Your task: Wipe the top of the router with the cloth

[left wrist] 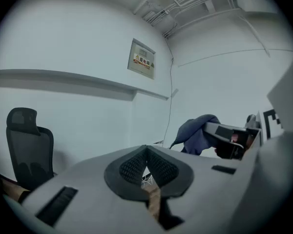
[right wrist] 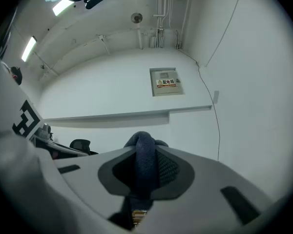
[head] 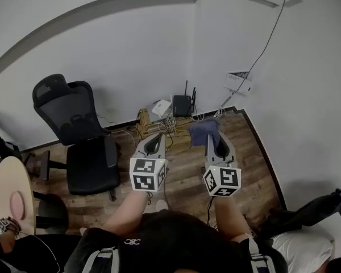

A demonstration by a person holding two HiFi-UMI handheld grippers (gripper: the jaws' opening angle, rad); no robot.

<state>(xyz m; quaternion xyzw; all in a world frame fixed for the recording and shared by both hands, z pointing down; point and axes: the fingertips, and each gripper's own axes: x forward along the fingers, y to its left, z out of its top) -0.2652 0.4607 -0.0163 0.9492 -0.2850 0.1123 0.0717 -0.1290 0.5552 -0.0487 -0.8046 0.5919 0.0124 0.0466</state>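
Observation:
A black router (head: 182, 104) with upright antennas stands on the floor against the back wall, among cables. My right gripper (head: 211, 131) is shut on a dark blue cloth (head: 204, 131), which bunches out over the jaw tips; in the right gripper view the cloth (right wrist: 145, 165) fills the gap between the pads. My left gripper (head: 156, 140) hangs beside it with its jaws closed on nothing, the pads meeting at their tips (left wrist: 146, 152). The cloth (left wrist: 198, 133) and the right gripper show at the right in the left gripper view. Both grippers are held short of the router, above the wooden floor.
A black office chair (head: 79, 138) stands to the left on the wood floor (head: 184, 181). A small wooden stand with white devices and tangled cables (head: 159, 118) sits left of the router. A round table (head: 8, 195) is at far left; a wall box (head: 237, 82) hangs at the right.

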